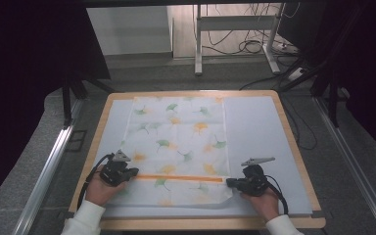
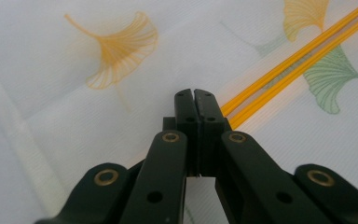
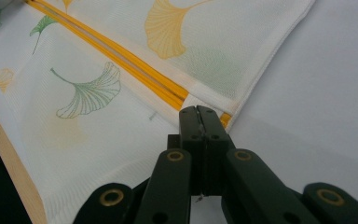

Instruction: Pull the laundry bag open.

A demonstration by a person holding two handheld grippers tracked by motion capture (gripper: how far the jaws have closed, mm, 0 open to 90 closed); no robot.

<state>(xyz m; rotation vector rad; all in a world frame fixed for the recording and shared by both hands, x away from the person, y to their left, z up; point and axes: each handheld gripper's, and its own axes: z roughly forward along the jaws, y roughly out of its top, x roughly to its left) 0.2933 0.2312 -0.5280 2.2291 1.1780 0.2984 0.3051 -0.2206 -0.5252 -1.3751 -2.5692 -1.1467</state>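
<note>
A white mesh bag [image 1: 176, 142] printed with green and yellow ginkgo leaves lies flat on the table. An orange zipper [image 1: 181, 178] runs across it near the front. My left gripper [image 1: 136, 172] is shut, and its tips rest at the zipper's left end. The left gripper view has the shut left gripper [image 2: 195, 92] on the mesh bag [image 2: 121, 121], with the zipper [image 2: 298, 58] running away from it. My right gripper [image 1: 228, 182] is shut at the zipper's right end. In the right gripper view the right gripper [image 3: 196, 108] covers the end of the zipper [image 3: 121, 56] at the bag's edge. Whether either gripper pinches anything is hidden.
The bag lies on a pale sheet [image 1: 259, 132] that covers a wooden table [image 1: 293, 142]. Bare sheet lies to the right of the bag. Behind the table stand a metal desk frame [image 1: 198, 44] and loose cables [image 1: 254, 46] on the floor.
</note>
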